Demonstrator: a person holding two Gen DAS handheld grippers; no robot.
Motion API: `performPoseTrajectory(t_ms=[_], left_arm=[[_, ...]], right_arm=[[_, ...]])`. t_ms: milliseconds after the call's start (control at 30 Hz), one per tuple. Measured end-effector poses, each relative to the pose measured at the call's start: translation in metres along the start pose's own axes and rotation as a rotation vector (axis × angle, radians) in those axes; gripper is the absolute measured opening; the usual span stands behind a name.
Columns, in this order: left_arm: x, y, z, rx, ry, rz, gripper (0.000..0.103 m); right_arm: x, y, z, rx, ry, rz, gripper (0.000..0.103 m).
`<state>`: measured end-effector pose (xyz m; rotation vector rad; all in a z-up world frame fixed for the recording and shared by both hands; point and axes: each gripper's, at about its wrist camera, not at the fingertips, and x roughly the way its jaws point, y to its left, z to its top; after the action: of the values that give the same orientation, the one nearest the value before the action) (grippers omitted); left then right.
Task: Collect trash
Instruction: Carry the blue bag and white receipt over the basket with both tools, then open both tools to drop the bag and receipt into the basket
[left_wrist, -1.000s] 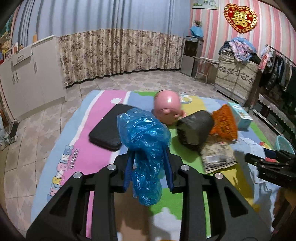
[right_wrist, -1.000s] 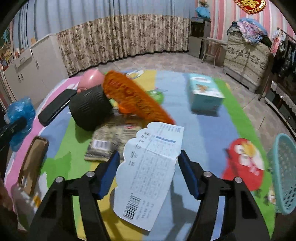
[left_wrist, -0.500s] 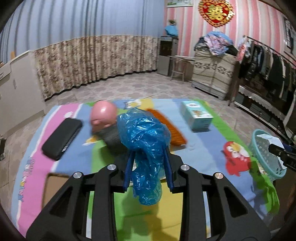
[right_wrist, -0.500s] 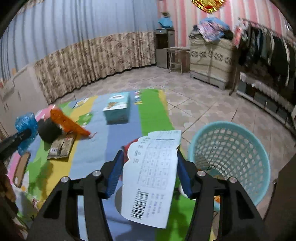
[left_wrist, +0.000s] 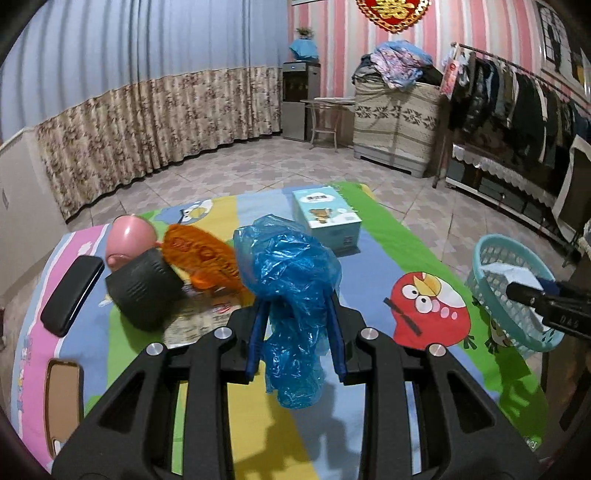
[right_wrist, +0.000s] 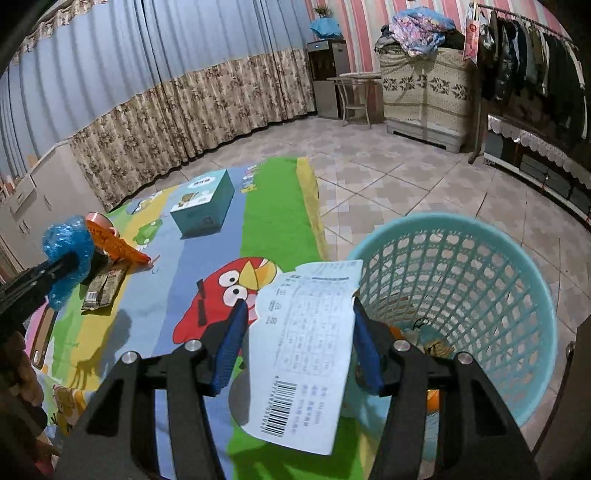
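My left gripper (left_wrist: 295, 332) is shut on a crumpled blue plastic bag (left_wrist: 291, 288) and holds it above the colourful play mat (left_wrist: 369, 280). My right gripper (right_wrist: 299, 343) is shut on a white printed paper sheet with a barcode (right_wrist: 306, 350), held at the near rim of the teal mesh basket (right_wrist: 480, 266), which holds some trash. The basket (left_wrist: 517, 306) and the right gripper's tip (left_wrist: 546, 299) show at the right of the left wrist view. The bag (right_wrist: 68, 254) shows at the left of the right wrist view.
On the mat lie an orange wrapper (left_wrist: 203, 258), a black round pot on its side (left_wrist: 144, 288), a printed packet (left_wrist: 195, 321), a pink ball (left_wrist: 129, 240), a black case (left_wrist: 72, 291) and a teal tissue box (left_wrist: 327, 218). Tiled floor, furniture and a clothes rack surround it.
Both grippers swung right toward the basket with their loads still held. The right gripper with the paper now sits at the basket's rim; the left one follows over the mat.
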<state>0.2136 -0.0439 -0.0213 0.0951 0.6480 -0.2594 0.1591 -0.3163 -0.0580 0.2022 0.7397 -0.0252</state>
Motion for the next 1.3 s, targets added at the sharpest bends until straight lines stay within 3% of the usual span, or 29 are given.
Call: performPoseTrajectory(t_ms=[200,633,1300], left_arm=[[0.010,-0.028,0.009,0.013,-0.002,-0.043,0.029],[0.018,-0.142,0.030,0.124,-0.049,-0.202,0.029],[0.047,-0.266,0.023,0.230,-0.025,-0.376,0.029]], right_arm=[[-0.021,-0.023,0.008,0.010,-0.060,-0.047,0.055],[-0.074,-0.104,0.012,0.097,-0.184,-0.219,0.055],[-0.091,-0.161,0.003,0.188,-0.212,-0.282,0.055]])
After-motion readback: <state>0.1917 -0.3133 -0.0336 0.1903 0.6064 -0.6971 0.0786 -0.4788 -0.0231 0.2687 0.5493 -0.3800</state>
